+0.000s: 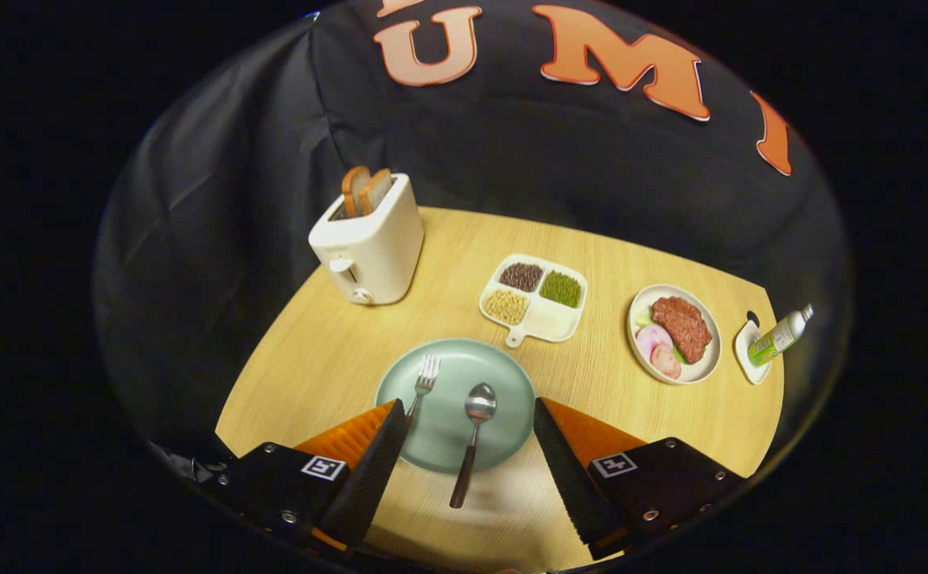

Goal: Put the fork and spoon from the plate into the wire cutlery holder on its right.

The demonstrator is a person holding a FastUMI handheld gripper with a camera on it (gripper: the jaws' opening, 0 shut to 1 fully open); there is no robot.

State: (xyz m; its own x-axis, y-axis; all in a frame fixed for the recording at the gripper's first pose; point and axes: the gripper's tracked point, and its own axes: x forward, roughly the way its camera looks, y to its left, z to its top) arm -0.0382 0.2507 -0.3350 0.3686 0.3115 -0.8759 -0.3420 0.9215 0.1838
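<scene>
Wooden table (336,351), claw (470,418) spread wide above spoon (473,430), fork (424,381)

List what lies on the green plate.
A fork and a spoon lie on the plate; the open gripper finger covers the fork's handle.

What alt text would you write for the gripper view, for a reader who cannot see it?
The open gripper hovers over a green plate holding a fork and a spoon, the spoon lying between the fingers. Beyond on the wooden table stand a toaster with bread, a divided tray, a plate of food and a bottle.
</scene>
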